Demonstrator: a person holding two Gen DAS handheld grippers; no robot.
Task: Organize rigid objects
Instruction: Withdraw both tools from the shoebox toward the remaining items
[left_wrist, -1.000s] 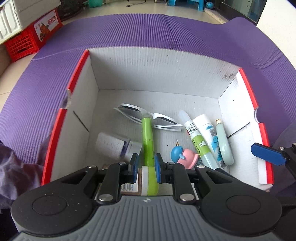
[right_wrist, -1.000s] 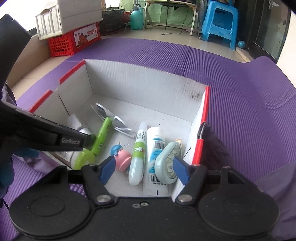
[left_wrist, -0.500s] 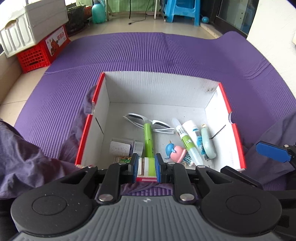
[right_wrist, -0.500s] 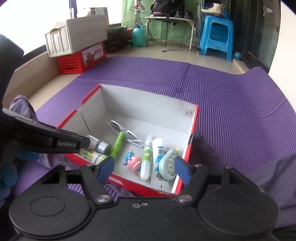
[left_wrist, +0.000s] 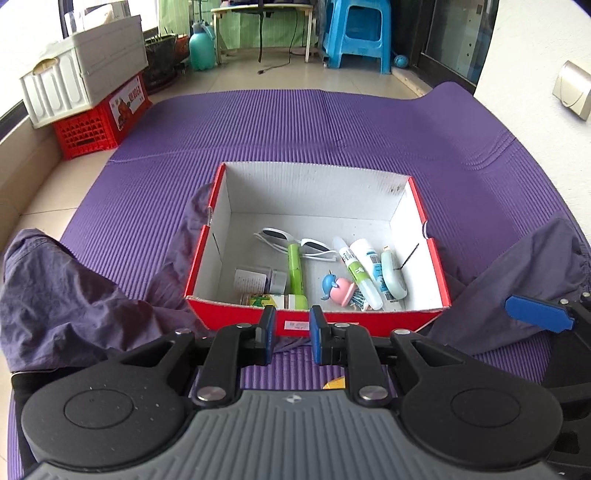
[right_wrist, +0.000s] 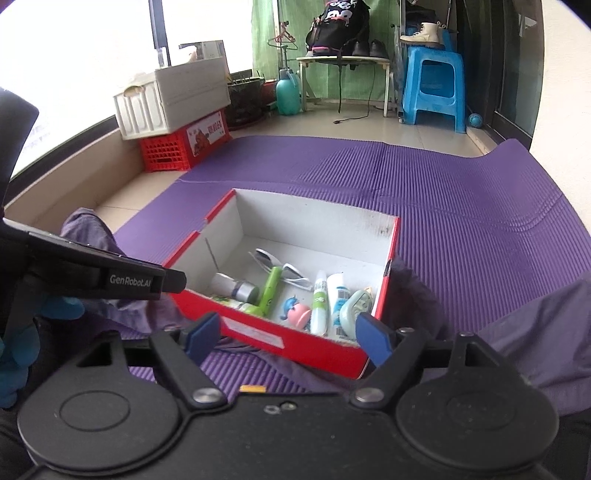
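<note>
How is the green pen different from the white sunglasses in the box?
The green pen is one straight bright green stick; the white sunglasses are wide, with a white frame and two dark lenses. The pen points from the box's near wall toward the far wall, while the sunglasses lie across that line. The pen's far end rests over the sunglasses' middle. Both lie flat on the floor of the red box, and neither gripper touches them.

text: "GenRobot.AI" is showing in white on my left tool (right_wrist: 110, 282) | red crate (right_wrist: 184, 146): label print is staying too blurred to read | box front sticker (left_wrist: 297, 325), tubes (left_wrist: 373, 264): print is reading too small for me
</note>
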